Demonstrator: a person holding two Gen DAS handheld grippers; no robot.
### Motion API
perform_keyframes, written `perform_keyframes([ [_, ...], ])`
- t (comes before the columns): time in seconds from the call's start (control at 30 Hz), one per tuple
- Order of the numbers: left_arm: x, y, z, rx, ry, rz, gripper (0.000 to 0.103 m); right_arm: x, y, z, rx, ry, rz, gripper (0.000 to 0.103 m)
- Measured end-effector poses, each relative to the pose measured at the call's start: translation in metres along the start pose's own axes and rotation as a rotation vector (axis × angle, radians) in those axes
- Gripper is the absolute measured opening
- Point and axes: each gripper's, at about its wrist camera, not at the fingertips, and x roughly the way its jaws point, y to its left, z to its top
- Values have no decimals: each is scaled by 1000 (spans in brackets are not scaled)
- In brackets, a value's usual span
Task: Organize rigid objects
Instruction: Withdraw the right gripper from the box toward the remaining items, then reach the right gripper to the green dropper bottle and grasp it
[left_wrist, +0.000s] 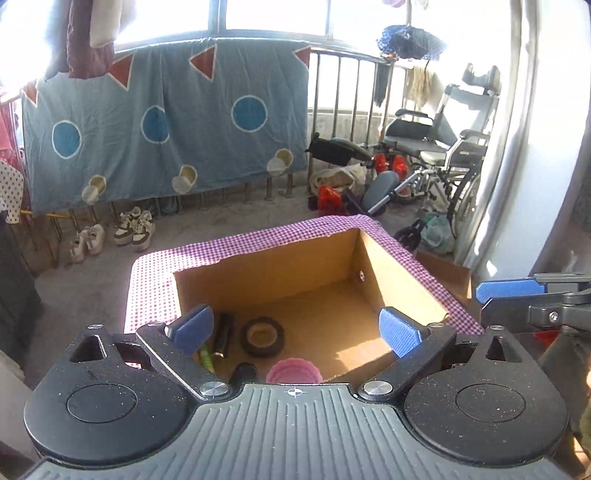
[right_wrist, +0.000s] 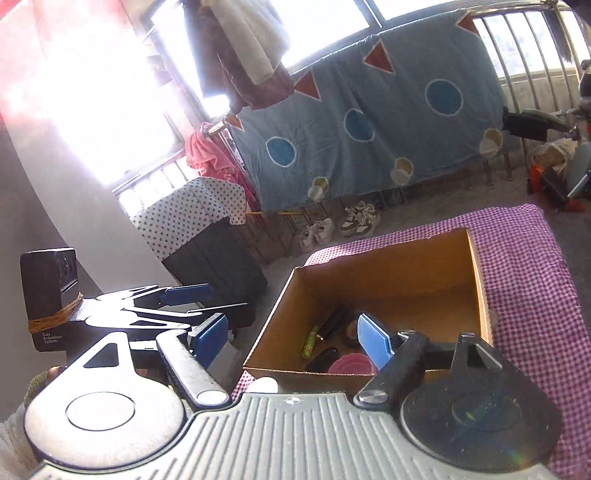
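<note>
Sunlit balcony clutter surrounds a checked tabletop (left_wrist: 151, 288) bearing an open cardboard box (left_wrist: 273, 266). Against the box's near wall lie a tape roll (left_wrist: 263, 336), a pink ribbed cup (left_wrist: 293, 370), a green tube (right_wrist: 310, 342) and two dark cylinders. All look light and stiff; the cup's thin rim seems easiest to pinch, the tape best taken across its ring. Left gripper (left_wrist: 297, 328) and right gripper (right_wrist: 291, 338) hover over the box's near edge, fingers spread wide, nothing between them. Beyond the box hang a blue quilt (left_wrist: 166, 125), with shoes (left_wrist: 135, 225) beneath and a wheelchair (left_wrist: 439, 155) alongside.
</note>
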Motion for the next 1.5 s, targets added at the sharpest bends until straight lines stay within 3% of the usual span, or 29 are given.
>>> perform_keyframes([
  [0.03, -3, -5, -10, 15, 3, 32, 98, -5, -1, -11, -7, -5, 8, 99],
  [0.07, -3, -8, -17, 16, 7, 49, 98, -11, -2, -20, -6, -18, 15, 103],
  [0.2, 1, -17, -60, -19, 65, 56, 100, -20, -12, -48, 34, -5, -11, 103],
  [0.43, 20, -26, -110, -141, 150, 21, 100, -15, -13, -86, -55, 56, -296, 103],
  [0.6, 25, -35, -128, -121, 150, -5, 100, -13, -10, -104, -172, 50, -471, 103],
  [0.73, 26, -44, -137, -103, 141, -79, 100, -9, -12, -112, -201, 40, -554, 103],
  [0.83, 28, -55, -142, -77, 120, -123, 100, -9, -17, -114, -221, 39, -549, 103],
  [0.97, 35, -68, -138, -21, 105, -121, 100, -17, -31, -116, -233, 9, -522, 103],
  [1.23, 51, -94, -132, 135, 56, -96, 102, -21, -63, -114, -14, -37, -368, 103],
  [1.4, 67, -97, -127, 154, 20, -105, 101, -6, -70, -110, 35, -68, -298, 102],
  [1.5, 76, -96, -125, 166, -10, -118, 96, 12, -73, -108, 60, -49, -267, 89],
])
